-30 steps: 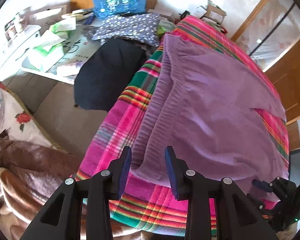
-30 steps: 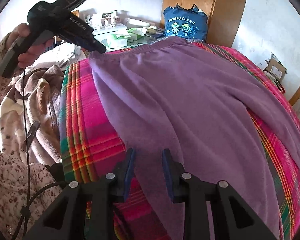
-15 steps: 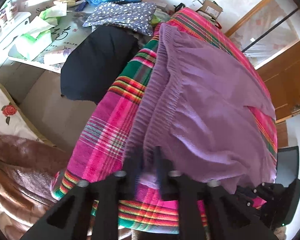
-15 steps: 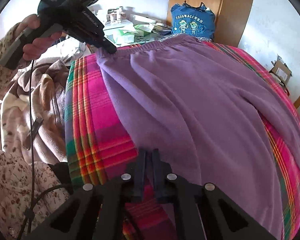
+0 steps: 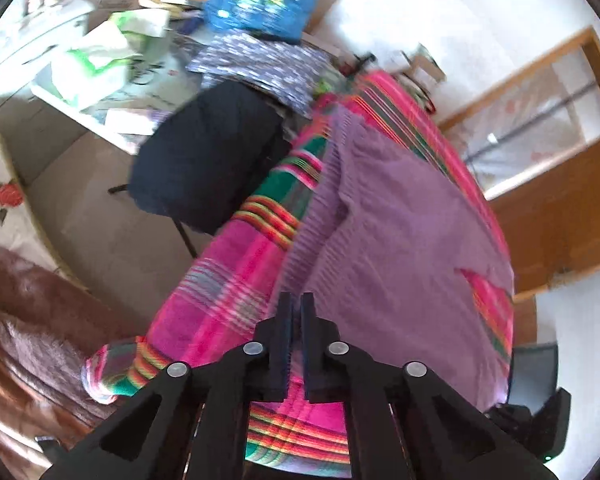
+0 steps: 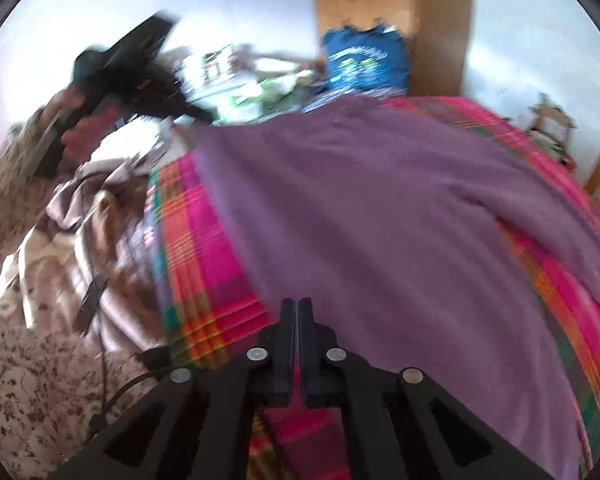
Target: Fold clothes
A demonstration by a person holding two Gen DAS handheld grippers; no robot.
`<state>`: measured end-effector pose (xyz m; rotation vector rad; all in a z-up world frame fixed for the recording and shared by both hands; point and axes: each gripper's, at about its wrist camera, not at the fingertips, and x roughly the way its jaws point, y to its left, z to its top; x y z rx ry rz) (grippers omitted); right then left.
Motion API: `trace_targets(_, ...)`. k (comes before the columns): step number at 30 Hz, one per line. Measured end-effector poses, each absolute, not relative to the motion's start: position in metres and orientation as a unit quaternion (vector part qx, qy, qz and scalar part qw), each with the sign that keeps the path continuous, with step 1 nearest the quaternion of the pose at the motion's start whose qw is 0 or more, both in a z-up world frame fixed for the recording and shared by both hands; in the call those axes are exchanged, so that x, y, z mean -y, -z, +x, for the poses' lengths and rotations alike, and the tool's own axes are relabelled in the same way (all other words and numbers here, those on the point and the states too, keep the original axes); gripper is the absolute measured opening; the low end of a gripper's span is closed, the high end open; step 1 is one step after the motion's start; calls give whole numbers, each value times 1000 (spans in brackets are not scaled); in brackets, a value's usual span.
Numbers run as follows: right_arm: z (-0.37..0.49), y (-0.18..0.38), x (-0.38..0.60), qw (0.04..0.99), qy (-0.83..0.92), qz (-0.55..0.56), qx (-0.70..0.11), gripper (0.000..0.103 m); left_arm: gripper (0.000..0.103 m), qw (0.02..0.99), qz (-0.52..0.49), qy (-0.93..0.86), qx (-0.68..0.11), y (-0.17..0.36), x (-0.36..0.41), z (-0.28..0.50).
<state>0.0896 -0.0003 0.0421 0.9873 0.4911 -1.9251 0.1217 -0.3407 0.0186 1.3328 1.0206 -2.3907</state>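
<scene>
A bright bedroom, the bed under a plaid blanket (image 5: 236, 264) bearing purple trousers (image 6: 380, 216) spread flat, both claws now pinched on the near edge.

Nearest, the right gripper (image 6: 298, 312) has its fingers drawn narrow over the trouser side edge, and the left gripper (image 5: 296, 312) is pinched on the ribbed waistband corner; a second ago both stood wide and merely hovered there. Both views are now blurred and the cloth looks raised at the left corner, so I judge a lift for a fold is starting. Farther off, a blue bag (image 6: 364, 60) sits by the wardrobe.

Purple trousers (image 6: 380, 216) spread flat on plaid blanket (image 6: 204, 264)
</scene>
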Motion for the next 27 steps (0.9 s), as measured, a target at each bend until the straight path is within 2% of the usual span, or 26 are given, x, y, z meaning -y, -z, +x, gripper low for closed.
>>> trace_targets(2, 82, -45, -7, 443, 777, 407, -185, 4, 0, 120, 455, 810, -351, -15, 346, 127)
trace_targets(4, 77, -42, -8, 443, 772, 418, -182, 17, 0, 111, 459, 799, -372, -8, 349, 130)
trace_targets(5, 76, -38, -6, 444, 767, 424, -184, 19, 0, 112, 459, 798, -373, -6, 347, 130)
trace_targets(10, 74, -23, 2, 451, 746, 449, -195, 20, 1, 103, 468, 797, -367, -6, 336, 124)
trace_targets(14, 82, -20, 6, 467, 730, 453, -210, 22, 3, 96, 466, 820, -317, -22, 315, 115)
trace_targets(18, 90, -17, 10, 482, 714, 456, -225, 22, 10, 76, 465, 827, -308, -31, 300, 102)
trace_targets(20, 89, -21, 7, 483, 718, 451, -220, 22, 17, 72, 469, 833, -285, -34, 290, 95)
trace_targets(27, 78, -17, -5, 474, 719, 466, -203, 25, 18, 39, 503, 815, -286, -14, 269, 70)
